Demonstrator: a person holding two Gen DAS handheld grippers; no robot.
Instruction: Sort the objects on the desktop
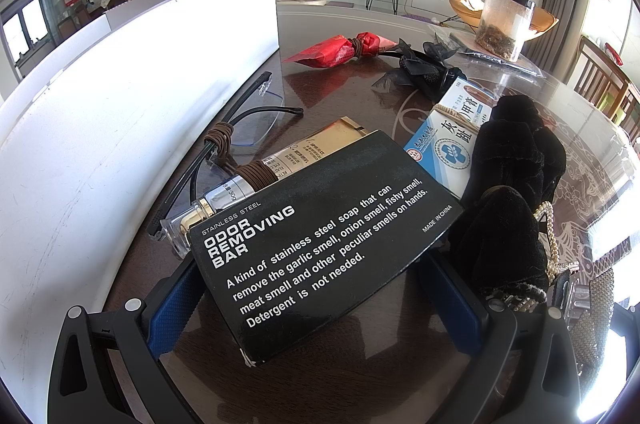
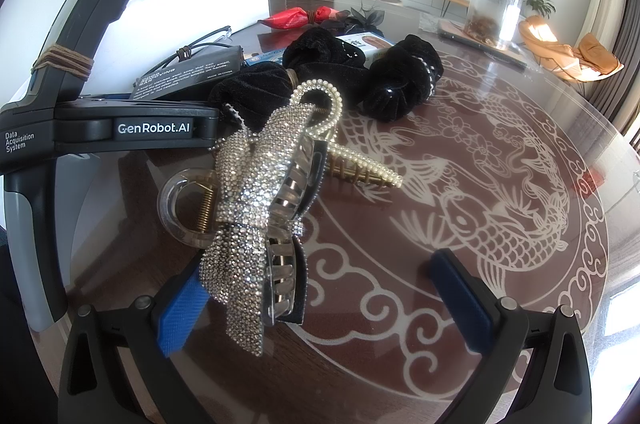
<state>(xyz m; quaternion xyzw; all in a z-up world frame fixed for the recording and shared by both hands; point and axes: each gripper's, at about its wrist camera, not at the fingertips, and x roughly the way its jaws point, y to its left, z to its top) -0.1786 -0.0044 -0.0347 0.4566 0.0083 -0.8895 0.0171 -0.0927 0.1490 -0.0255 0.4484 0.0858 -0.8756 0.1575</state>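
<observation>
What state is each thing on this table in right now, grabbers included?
Left gripper: open around the black box.
Right gripper: open, empty.
Black box: closed, propped at a tilt.
Rhinestone hair claw: shut.
Glasses: unfolded.
Clear jar: lidded, upright.

Bright daylight from the right, glare on glass tabletop (image 2: 520, 128), fisheye-bent edges

Both low over the bench (image 2: 520, 184), facing the television wall; left close behind the black soap box (image 1: 320, 244), shared (image 2: 188, 72).
</observation>
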